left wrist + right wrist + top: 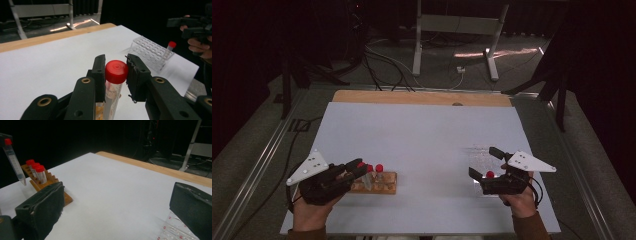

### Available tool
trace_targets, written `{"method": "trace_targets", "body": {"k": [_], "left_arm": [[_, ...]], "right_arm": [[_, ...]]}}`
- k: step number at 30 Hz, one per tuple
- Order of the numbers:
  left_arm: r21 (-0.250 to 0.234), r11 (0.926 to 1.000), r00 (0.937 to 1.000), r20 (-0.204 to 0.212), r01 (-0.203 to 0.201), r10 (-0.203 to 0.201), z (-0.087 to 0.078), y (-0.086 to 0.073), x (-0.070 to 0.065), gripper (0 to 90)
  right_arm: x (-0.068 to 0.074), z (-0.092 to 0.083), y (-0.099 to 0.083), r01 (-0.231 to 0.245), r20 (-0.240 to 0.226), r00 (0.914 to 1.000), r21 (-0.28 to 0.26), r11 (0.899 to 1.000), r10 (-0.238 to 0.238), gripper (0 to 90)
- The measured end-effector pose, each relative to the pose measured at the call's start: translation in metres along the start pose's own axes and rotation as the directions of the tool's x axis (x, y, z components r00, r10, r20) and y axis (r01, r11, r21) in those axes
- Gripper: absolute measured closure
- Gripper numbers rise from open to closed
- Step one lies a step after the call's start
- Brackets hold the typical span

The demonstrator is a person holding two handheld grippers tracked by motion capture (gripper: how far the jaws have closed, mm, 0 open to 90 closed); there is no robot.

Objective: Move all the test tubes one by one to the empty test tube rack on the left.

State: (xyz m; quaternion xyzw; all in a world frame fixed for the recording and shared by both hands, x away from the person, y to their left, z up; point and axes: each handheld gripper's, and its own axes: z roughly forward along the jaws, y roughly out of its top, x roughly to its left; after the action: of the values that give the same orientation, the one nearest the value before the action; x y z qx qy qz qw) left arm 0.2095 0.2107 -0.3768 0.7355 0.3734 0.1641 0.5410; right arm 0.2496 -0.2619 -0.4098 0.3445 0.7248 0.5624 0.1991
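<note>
High view: white table sheet [422, 135], bare wide middle between the two hands; wooden strip [422, 97] along the far edge. Left gripper [362, 167] near the front left edge, over the wooden rack [382, 186], which holds red-capped tubes [379, 170]. Right gripper [484, 162] near the front right, jaws spread wide, at the clear plastic rack [479, 157] with one red-capped tube [490, 174] in it.

Left gripper view: jaws clamped on a tube's red cap [116, 71]; the tube [112, 100] hangs upright between them. Clear rack [150, 52] far off right, near the table corner.

Right gripper view: jaws wide apart, nothing between. Wooden rack [51, 186] left, the lifted tube [13, 161] beside it.
</note>
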Motion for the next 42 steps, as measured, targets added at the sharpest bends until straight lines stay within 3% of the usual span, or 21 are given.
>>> {"method": "trace_targets", "body": {"k": [12,21,26,34,42], "left_arm": [[-0.011,0.9999,0.9954,-0.096,0.007,-0.008,-0.015,0.001,0.01,71.2],[-0.057,0.9982,0.979,-0.201,0.019,-0.03,-0.025,-0.004,0.022,71.1],[-0.099,0.9951,0.9688,-0.247,-0.003,-0.022,-0.023,-0.008,0.024,71.1],[-0.102,0.9946,0.9675,-0.249,0.021,-0.046,-0.016,-0.023,0.037,71.0],[-0.082,0.9959,0.9779,-0.202,0.038,-0.054,-0.007,-0.037,0.044,70.9]], "right_arm": [[-0.001,-0.001,0.0,-0.006,0.003,1.0,-0.001,1.0,0.006,0.0],[-0.002,0.0,-0.001,-0.009,0.0,1.0,-0.001,1.0,0.009,0.0],[-0.001,0.0,-0.001,-0.009,0.0,1.0,-0.001,1.0,0.009,0.0],[-0.002,-0.001,-0.001,-0.009,-0.001,1.0,-0.004,1.0,0.009,0.0],[-0.003,-0.001,-0.001,-0.009,0.001,1.0,-0.003,1.0,0.009,0.0]]}}
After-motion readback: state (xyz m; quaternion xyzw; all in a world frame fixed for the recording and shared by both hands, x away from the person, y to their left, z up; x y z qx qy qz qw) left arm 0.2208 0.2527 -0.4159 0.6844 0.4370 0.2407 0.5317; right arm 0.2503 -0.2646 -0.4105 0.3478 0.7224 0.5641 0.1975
